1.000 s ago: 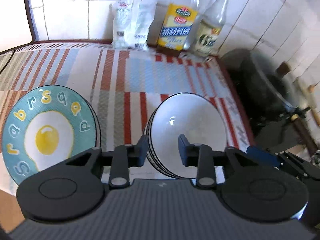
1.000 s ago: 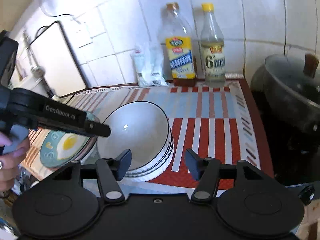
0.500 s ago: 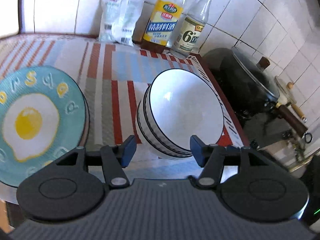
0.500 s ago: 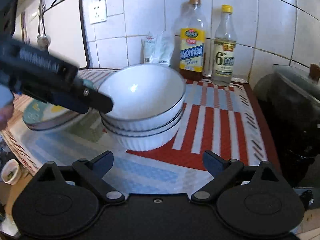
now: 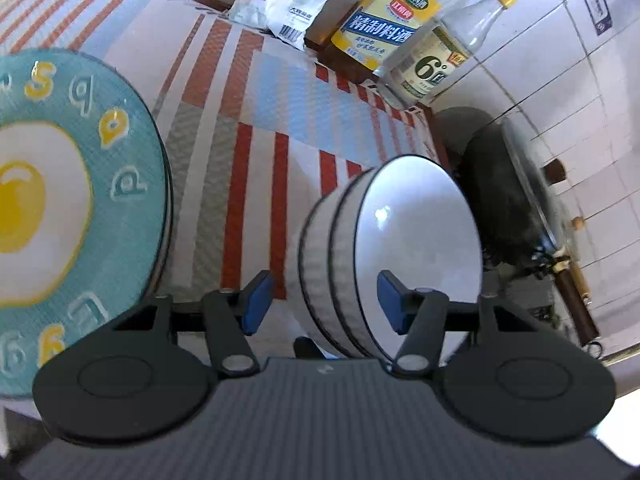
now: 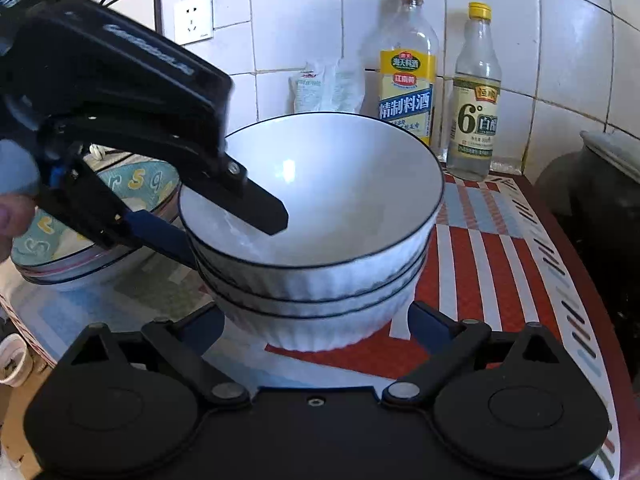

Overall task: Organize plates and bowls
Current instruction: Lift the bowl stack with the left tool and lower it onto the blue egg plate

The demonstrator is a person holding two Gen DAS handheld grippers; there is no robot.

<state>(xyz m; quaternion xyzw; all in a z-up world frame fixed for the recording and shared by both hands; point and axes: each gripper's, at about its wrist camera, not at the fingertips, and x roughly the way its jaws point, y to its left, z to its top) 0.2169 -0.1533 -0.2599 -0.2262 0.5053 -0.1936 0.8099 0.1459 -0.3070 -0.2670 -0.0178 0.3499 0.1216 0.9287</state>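
Our left hand-held gripper (image 5: 324, 304) is closing over the rim of the bowls (image 6: 316, 216), not yet pinching; our right hand-held gripper (image 6: 316, 326) stands wide around their base on the desk (image 6: 480, 264). If only the top bowl is pinched, we think the stack may tilt and slide.

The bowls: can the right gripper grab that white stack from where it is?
Probably yes. The right gripper is wide open, and the bottom of the bowl stack sits between its fingers with nothing in front. The left gripper is closing over the top bowl's rim on the far side, so they might crowd.
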